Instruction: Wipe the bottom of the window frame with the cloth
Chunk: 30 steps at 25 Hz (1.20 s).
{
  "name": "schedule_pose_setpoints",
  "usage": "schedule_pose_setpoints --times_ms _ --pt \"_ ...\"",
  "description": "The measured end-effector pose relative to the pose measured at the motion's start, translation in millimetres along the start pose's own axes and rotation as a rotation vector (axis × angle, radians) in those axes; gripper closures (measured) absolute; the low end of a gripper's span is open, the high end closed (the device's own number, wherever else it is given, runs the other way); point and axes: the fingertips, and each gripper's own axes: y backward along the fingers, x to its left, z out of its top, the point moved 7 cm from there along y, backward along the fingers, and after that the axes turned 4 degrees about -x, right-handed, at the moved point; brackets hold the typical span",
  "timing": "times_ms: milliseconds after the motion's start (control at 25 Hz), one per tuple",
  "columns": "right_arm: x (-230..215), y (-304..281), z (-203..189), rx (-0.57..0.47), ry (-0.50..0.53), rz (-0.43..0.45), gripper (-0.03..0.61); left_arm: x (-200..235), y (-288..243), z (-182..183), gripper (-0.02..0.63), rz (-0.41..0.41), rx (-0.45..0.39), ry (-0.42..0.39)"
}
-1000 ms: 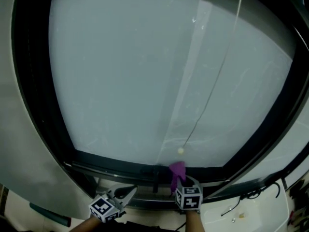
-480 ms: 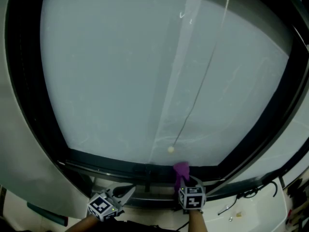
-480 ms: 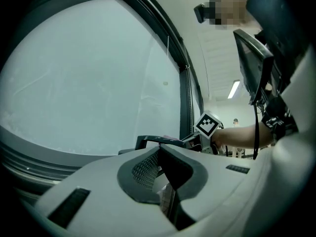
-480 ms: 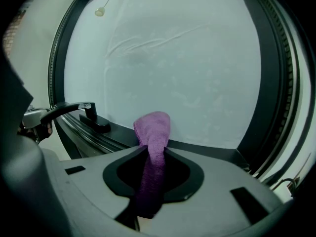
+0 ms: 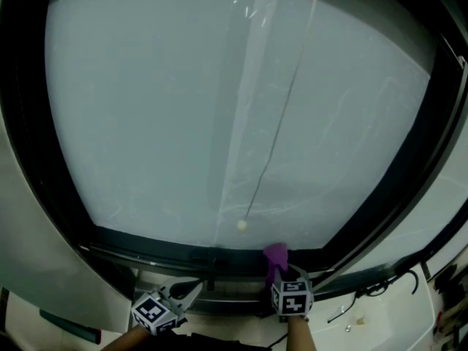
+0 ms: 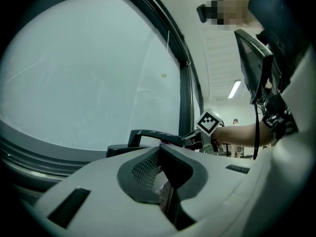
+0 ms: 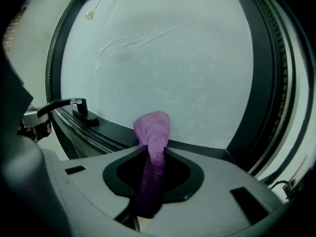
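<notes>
Right gripper (image 5: 281,272), lower centre of the head view: jaws clamped on the purple cloth (image 5: 275,255), which stands upright out of them. In the right gripper view the cloth's (image 7: 152,131) rounded top rests against the bottom rail of the window frame (image 7: 195,149), where rail meets glass. The window handle (image 7: 75,105) sits on the same rail, to the left of the cloth and apart from it.

Left gripper (image 5: 189,292), lower left: jaws together, nothing between them, held near the rail without contact. A cord bead (image 5: 241,225) hangs against the glass above the cloth.
</notes>
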Motion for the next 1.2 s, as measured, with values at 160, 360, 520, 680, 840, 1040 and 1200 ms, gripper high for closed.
schedule_pose_setpoints --times_ms 160,360,520,680,840,1040,1200 --pt "-15.4 1.7 -4.3 0.015 0.013 -0.033 0.491 -5.1 -10.7 -5.8 0.609 -0.012 -0.002 0.009" --pt "-35.7 2.6 -8.7 0.022 0.008 -0.052 0.492 -10.4 -22.4 -10.3 0.609 -0.025 -0.002 0.018" --pt "-45.3 2.5 -11.9 0.026 0.008 -0.061 0.492 -11.0 -28.0 -13.2 0.609 -0.029 -0.007 0.018" --pt "-53.2 2.7 -14.3 0.028 0.004 -0.073 0.491 -13.0 -32.3 -13.5 0.609 -0.037 -0.011 0.022" --pt "-61.4 5.2 -15.1 0.036 0.013 -0.091 0.491 -17.8 -37.0 -14.9 0.609 -0.045 -0.018 0.03" --pt "-77.2 5.9 -22.2 0.043 0.011 -0.128 0.491 -22.1 -39.9 -16.4 0.609 -0.052 -0.021 0.028" --pt "-87.3 6.0 -25.2 0.046 0.008 -0.152 0.491 -24.0 -40.4 -16.8 0.609 -0.051 -0.025 0.026"
